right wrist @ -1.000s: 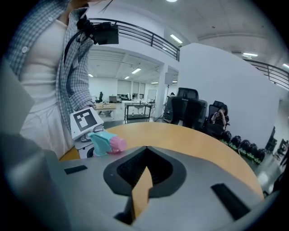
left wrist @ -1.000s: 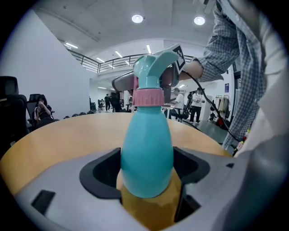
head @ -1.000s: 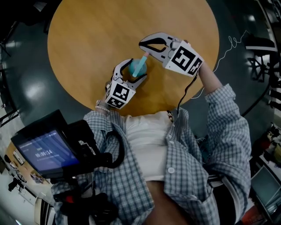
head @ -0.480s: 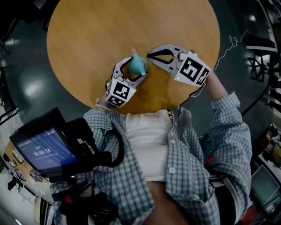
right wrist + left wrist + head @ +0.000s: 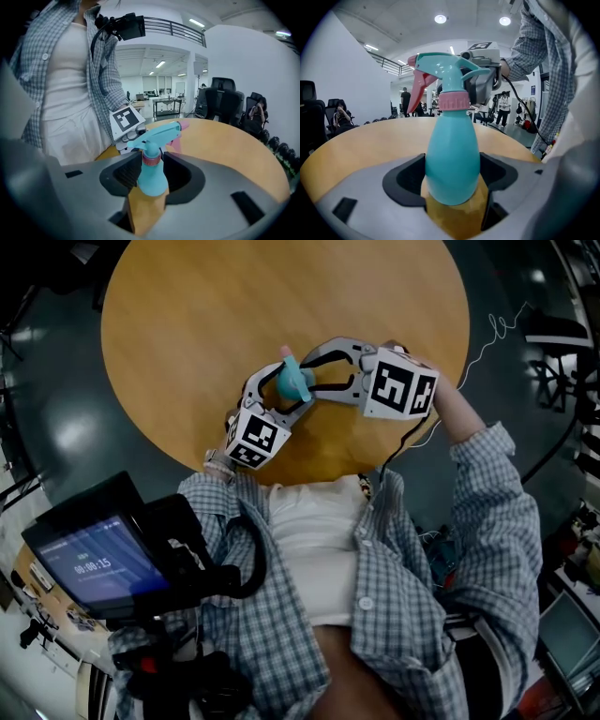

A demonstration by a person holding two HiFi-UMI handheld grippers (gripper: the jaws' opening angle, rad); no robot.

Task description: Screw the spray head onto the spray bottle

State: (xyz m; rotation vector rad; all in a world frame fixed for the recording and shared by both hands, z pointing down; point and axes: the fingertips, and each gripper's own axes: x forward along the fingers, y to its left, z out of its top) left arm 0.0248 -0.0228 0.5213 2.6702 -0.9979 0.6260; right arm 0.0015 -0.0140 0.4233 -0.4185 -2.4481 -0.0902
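Note:
A teal spray bottle [image 5: 294,381] stands on the round wooden table [image 5: 234,306] with its teal spray head [image 5: 450,70] and pink collar [image 5: 452,101] on top. My left gripper [image 5: 290,390] is shut on the bottle's lower body [image 5: 452,164]. My right gripper [image 5: 310,377] reaches in from the right, jaws opening, one on each side of the collar and neck [image 5: 151,158]. A thin gap shows at the pads. The pink trigger [image 5: 180,125] points away from the person.
The bottle stands near the table's near edge, close to the person's shirt. A dark device with a lit screen [image 5: 94,559] hangs at the person's chest. A white cable [image 5: 487,343] lies on the dark floor at right. Office chairs [image 5: 220,101] stand beyond the table.
The right gripper was at the spray head, drew back to the right, and has now returned with its jaws apart around the neck. The head has turned on the bottle. The left gripper stayed put.

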